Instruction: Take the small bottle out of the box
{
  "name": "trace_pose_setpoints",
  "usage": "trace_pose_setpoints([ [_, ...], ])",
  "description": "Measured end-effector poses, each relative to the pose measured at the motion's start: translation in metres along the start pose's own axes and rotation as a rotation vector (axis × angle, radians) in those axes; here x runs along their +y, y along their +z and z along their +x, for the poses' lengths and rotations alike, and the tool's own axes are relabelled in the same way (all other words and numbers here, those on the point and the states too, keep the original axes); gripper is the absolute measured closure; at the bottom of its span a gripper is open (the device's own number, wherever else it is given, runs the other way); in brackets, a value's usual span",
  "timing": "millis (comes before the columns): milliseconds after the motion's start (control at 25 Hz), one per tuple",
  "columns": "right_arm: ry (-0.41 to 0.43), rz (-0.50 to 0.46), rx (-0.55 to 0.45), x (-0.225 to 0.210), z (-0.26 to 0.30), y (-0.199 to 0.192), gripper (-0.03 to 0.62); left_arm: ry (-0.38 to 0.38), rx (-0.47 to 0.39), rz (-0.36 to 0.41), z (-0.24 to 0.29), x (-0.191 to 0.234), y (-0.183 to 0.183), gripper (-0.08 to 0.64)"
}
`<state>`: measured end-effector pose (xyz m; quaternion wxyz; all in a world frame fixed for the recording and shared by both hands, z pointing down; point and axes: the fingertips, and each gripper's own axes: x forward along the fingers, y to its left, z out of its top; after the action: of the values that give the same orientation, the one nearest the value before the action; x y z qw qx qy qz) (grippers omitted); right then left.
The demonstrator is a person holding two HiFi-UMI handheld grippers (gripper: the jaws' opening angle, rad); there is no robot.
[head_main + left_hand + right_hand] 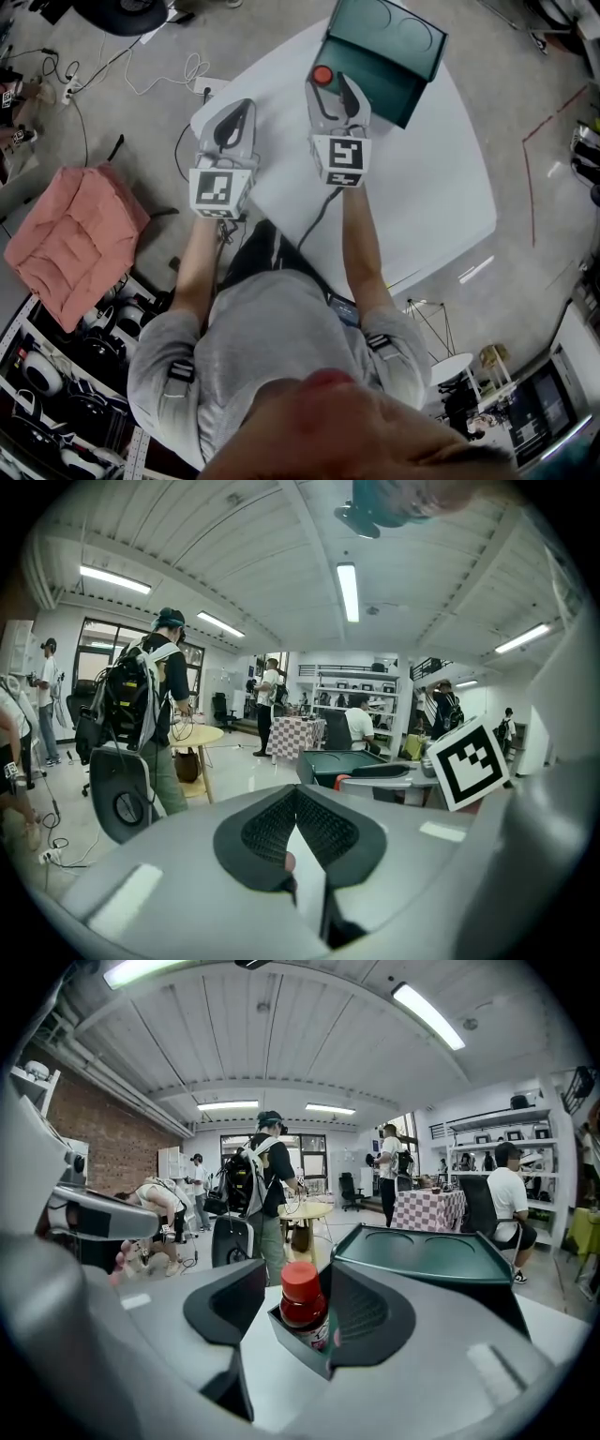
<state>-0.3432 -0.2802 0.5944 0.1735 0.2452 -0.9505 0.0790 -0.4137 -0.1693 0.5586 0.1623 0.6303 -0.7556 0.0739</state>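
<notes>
Right gripper (297, 1271) open, jaws either side of the small bottle (305, 1314), which stands upright in the box (289, 1337) corner, cap up. Left gripper (293, 803) closed, empty, farther off

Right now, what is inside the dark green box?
A small bottle with a red cap stands in the box's near corner, between the right gripper's open jaws. The wall hides its base and the rest of the inside.
</notes>
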Motion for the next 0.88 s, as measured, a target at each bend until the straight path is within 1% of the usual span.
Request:
trace_pose_setpoints([
  [200, -0.019, -0.015, 0.021, 0.000, 0.010, -0.006, 0.381, 0.010, 0.017, -0.008, 0.000, 0.004, -0.006, 0.548],
  [240, -0.027, -0.018, 0.023, -0.002, 0.011, -0.006, 0.404, 0.009, 0.019, -0.009, 0.000, 0.003, -0.007, 0.548],
  [400, -0.035, -0.023, 0.026, -0.003, 0.011, -0.005, 0.449, 0.009, 0.010, -0.011, -0.001, 0.003, -0.004, 0.548],
  [720, -0.035, -0.053, 0.020, -0.004, 0.013, -0.004, 0.460, 0.019, 0.012, -0.021, -0.005, 0.005, -0.007, 0.548],
  [880, -0.033, -0.055, 0.006, -0.005, 0.012, -0.003, 0.462, 0.029, 0.003, -0.012, -0.007, 0.007, -0.004, 0.548],
])
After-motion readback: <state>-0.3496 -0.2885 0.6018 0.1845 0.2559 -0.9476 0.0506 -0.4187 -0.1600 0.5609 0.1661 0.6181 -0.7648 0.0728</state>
